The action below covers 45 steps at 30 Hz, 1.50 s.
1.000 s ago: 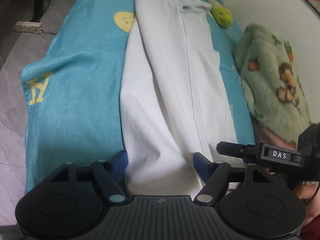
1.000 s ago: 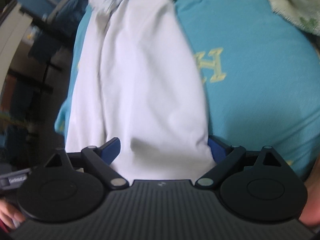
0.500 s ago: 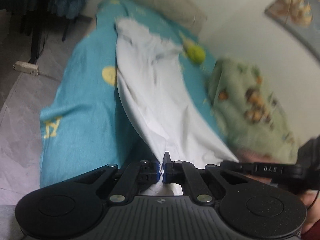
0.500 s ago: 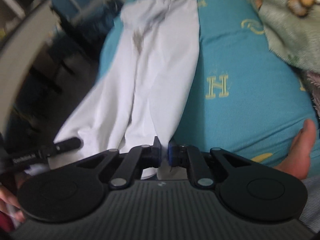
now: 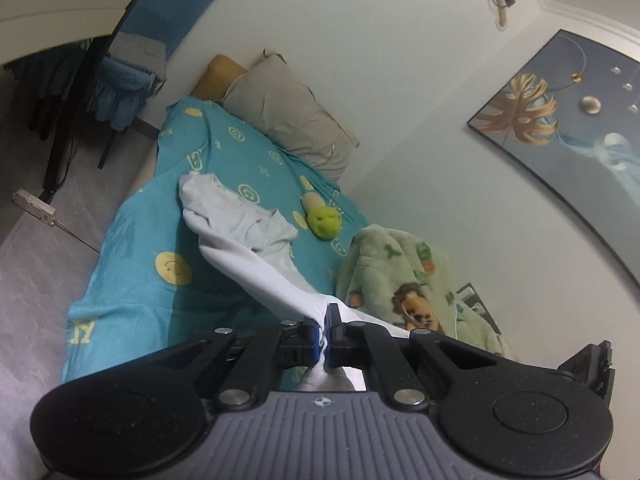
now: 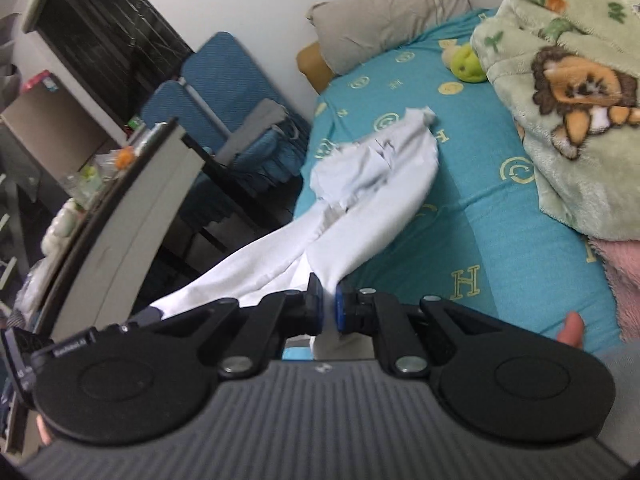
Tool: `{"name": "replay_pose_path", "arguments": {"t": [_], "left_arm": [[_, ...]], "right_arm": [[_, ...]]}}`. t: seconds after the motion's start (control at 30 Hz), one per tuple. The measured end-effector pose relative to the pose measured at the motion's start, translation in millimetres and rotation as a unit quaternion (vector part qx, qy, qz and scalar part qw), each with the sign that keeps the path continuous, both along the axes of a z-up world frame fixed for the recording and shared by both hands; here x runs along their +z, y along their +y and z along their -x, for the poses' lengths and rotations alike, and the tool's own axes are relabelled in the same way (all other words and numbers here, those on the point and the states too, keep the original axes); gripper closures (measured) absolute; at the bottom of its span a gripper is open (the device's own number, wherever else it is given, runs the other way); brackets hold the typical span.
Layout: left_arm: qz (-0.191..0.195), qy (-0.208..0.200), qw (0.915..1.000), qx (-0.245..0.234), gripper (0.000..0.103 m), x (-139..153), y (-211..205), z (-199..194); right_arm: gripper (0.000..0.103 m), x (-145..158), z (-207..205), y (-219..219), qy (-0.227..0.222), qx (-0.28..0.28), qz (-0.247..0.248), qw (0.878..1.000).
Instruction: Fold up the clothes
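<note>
White trousers (image 5: pixel 256 268) stretch up off a teal bed (image 5: pixel 132 280), each hem corner pinched by the left gripper (image 5: pixel 327 334) and right gripper (image 6: pixel 327 308); far end rests mid-bed, bare sheet around.

Left gripper (image 5: pixel 325 334): black linkage arms, silver pivot screws, two round black discs, ribbed grey housing with a small crosshair mark; blue pads (image 5: pixel 316 334) on the fingertips. Right gripper (image 6: pixel 327 307): same build. At 9 o'clock in the right view, a small white label, unreadable. Possibly a grey sleeve (image 6: pixel 616 354) at 4 o'clock.
</note>
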<state>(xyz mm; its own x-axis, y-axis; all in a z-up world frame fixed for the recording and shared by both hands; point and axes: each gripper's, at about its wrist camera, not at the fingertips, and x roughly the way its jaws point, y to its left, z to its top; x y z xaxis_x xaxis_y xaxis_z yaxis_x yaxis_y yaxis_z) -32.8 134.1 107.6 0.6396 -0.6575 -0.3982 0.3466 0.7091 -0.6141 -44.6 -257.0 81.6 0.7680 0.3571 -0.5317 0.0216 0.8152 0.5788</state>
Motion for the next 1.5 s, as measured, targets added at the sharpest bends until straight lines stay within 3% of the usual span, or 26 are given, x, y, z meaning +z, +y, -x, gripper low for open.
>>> {"name": "replay_pose_path", "arguments": {"t": [0.2,0.33,0.57,0.77,1.07,1.23,1.37,1.5], "left_arm": [[-0.034,-0.043,0.9983,-0.020,0.100,-5,-2,79],[-0.033,-0.042,0.9984,-0.018,0.100,-15,-8,81],[-0.111,-0.071,0.9912,0.007,0.100,-5,-39,30],[-0.168,-0.083,0.9821,0.024,0.100,-23,-74,-60],[-0.211,-0.065,0.9737,0.057,0.099,-97,-105,-198],[-0.230,-0.056,0.9703,0.049,0.099,-154,-116,-247],[-0.246,-0.036,0.9675,0.047,0.099,-198,-124,-284],[-0.282,-0.022,0.9587,0.032,0.098,-230,-131,-301]], "right_arm": [[0.093,-13,64,-8,-0.019,0.006,-0.018,1.000],[0.093,-25,66,-15,-0.013,0.001,-0.028,1.000],[0.093,-31,7,-20,-0.018,-0.008,-0.024,1.000],[0.093,-52,-78,-30,0.006,-0.015,-0.001,1.000],[0.093,-106,-199,-31,0.052,0.005,0.073,0.996],[0.093,-144,-249,-33,0.066,0.024,0.128,0.989],[0.093,-177,-275,-33,0.087,0.031,0.141,0.986],[0.092,-200,-290,-30,0.118,0.031,0.147,0.982]]}}
